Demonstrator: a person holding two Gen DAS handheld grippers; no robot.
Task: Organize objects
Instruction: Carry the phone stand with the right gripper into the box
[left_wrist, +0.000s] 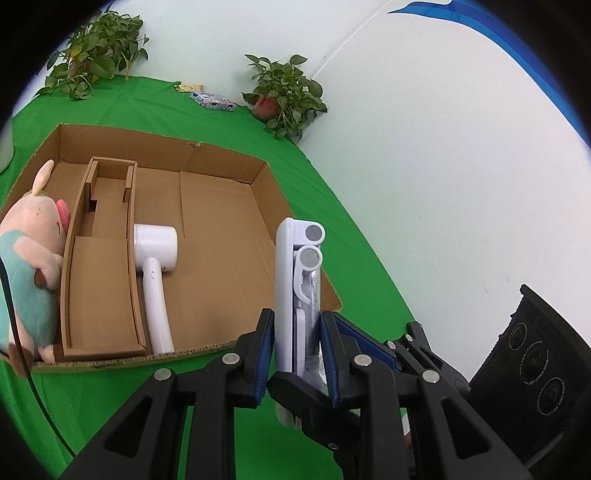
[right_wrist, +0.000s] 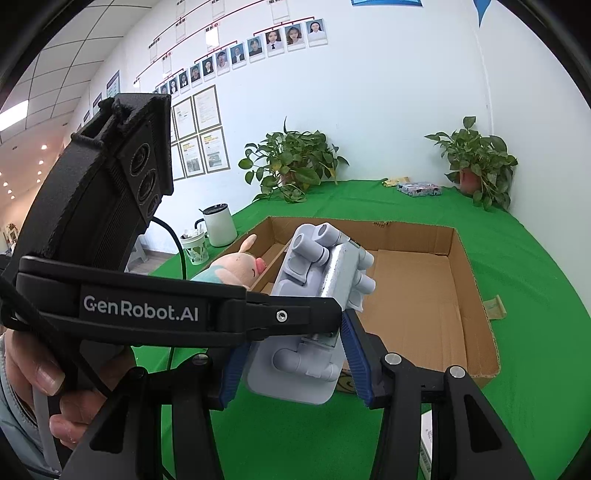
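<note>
The lower end of the white folded plastic stand (left_wrist: 299, 295) is hidden behind the black linkages of both grippers, so how far it runs down is hard to tell. It hangs in the air above the near right corner of the shallow brown cardboard box (left_wrist: 221, 206), over the green cloth tabletop (left_wrist: 332, 192).

The left gripper (left_wrist: 297, 350) has its blue-padded fingers (left_wrist: 266, 354) nearly closed, pinching the stand's thin edges. In the right wrist view the right gripper (right_wrist: 291, 365) has its fingers about half open and clamped on the wider flat sides of the same stand, whose round hinge barrels point up. The left gripper's black body crosses in front and blocks much of the box's left part; a hand (right_wrist: 33, 384) grips its handle at the frame edge.

Inside the box, a white smooth hair dryer (left_wrist: 155, 266) lies beside a cardboard divider (left_wrist: 103, 266), and a pink plush pig in a teal shirt (left_wrist: 31, 251) sits at the left wall, partly cut off. Two leafy potted plants (left_wrist: 288, 96) stand at the back, with what may be a flat printed packet (left_wrist: 212, 100) between them. A white kettle (right_wrist: 219, 225) stands left of the box.
</note>
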